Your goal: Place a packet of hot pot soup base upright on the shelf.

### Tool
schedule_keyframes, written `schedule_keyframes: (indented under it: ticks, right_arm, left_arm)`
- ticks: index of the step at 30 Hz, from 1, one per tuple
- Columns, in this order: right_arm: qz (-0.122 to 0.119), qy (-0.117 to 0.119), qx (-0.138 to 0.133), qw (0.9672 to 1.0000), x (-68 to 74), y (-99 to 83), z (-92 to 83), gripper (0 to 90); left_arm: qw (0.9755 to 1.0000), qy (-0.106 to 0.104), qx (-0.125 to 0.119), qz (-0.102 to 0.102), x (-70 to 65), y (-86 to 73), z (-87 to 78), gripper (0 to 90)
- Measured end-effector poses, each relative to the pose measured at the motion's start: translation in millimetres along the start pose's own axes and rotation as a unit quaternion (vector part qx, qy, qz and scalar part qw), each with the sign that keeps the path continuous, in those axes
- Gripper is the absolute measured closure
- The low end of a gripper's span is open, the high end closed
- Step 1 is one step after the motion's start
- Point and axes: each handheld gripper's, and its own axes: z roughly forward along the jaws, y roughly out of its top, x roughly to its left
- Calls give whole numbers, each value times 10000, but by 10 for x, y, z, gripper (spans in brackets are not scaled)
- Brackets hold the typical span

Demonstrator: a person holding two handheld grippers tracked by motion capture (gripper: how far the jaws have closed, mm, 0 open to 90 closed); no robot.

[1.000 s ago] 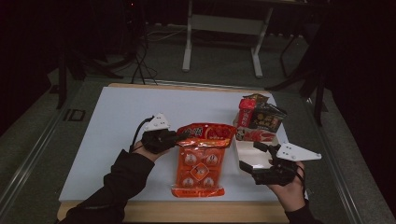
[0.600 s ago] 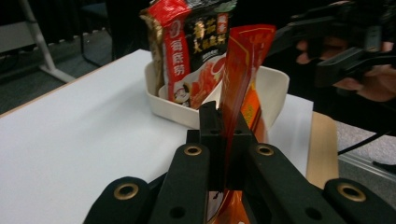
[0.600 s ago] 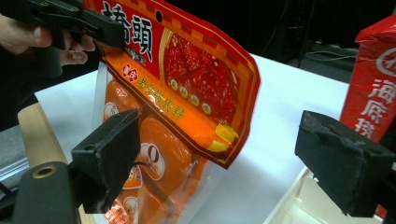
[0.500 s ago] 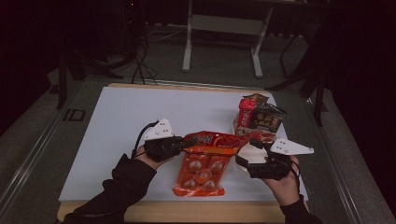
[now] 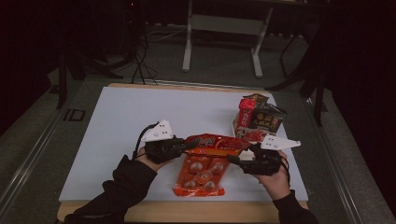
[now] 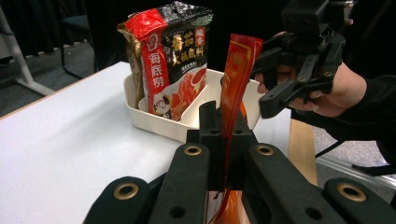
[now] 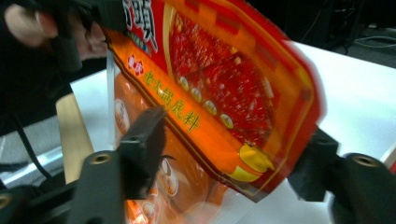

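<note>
My left gripper (image 5: 189, 145) (image 6: 226, 122) is shut on one end of a red sauce packet (image 5: 214, 143) (image 6: 238, 70) (image 7: 224, 84) and holds it lifted, on edge. Under it an orange packet (image 5: 201, 173) (image 7: 163, 182) lies flat on the white table (image 5: 112, 116). At the packet's other end is my right gripper (image 5: 236, 161) (image 6: 267, 77) (image 7: 231, 163). Its jaws have just been closing, with the red packet's corner between them. A gap still shows beside the pads, so they are open.
A white divided tray (image 5: 236, 127) (image 6: 154, 122) stands at the right, just beyond the right gripper. Upright seasoning bags (image 5: 261, 116) (image 6: 170, 60) lean in it. The table's wooden front edge (image 5: 187, 212) runs close to both hands.
My right gripper has moved left to the red packet's free end and its jaws have narrowed around it. The left gripper keeps its hold, and the packet now hangs nearer the front edge.
</note>
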Motion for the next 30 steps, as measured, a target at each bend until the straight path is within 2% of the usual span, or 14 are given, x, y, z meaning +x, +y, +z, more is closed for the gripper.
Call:
schedule_keyframes:
  ticks: [3,6,12,14,15,17,19,20,21,23,26,30]
  right_arm:
    - [-20,1,9,10000,-2,2,10,455]
    - [50,105,-119,9999,-32,-14,-10,506]
    - [-79,262,-173,9995,-6,-30,-14,629]
    - [-112,275,-163,9994,-6,-32,-14,639]
    - [-130,252,-146,9995,-1,-31,-13,680]
    - [-142,187,-139,9996,5,-28,-10,703]
    - [-171,143,-91,9997,6,-24,-14,796]
    - [-157,203,-56,9997,7,-19,-17,873]
    - [-160,250,-8,9996,12,-19,-12,895]
    - [-129,277,47,9995,33,-7,-18,899]
    - [-35,467,92,9989,60,28,-63,900]
    - [-237,486,141,9984,186,129,-130,900]
  left_arm:
    - [10000,5,4,-4,0,-7,-11,898]
    - [10000,2,-4,-42,12,-21,-20,897]
    - [9999,3,-26,-170,46,-43,-26,896]
    - [9999,-1,-33,-165,40,-46,-25,896]
    - [9999,-2,-30,-168,39,-44,-25,896]
    - [9999,-29,-36,-160,26,-41,-26,896]
    - [9999,-40,-27,-155,15,-35,-28,896]
    - [9998,-64,-23,-164,12,-33,-28,896]
    - [9998,-60,-14,-166,10,-31,-28,896]
    - [9998,-59,9,-174,13,-32,-41,896]
    - [9998,-115,-37,-164,25,-47,-71,894]
    - [9996,-208,-136,-139,53,-47,-137,869]
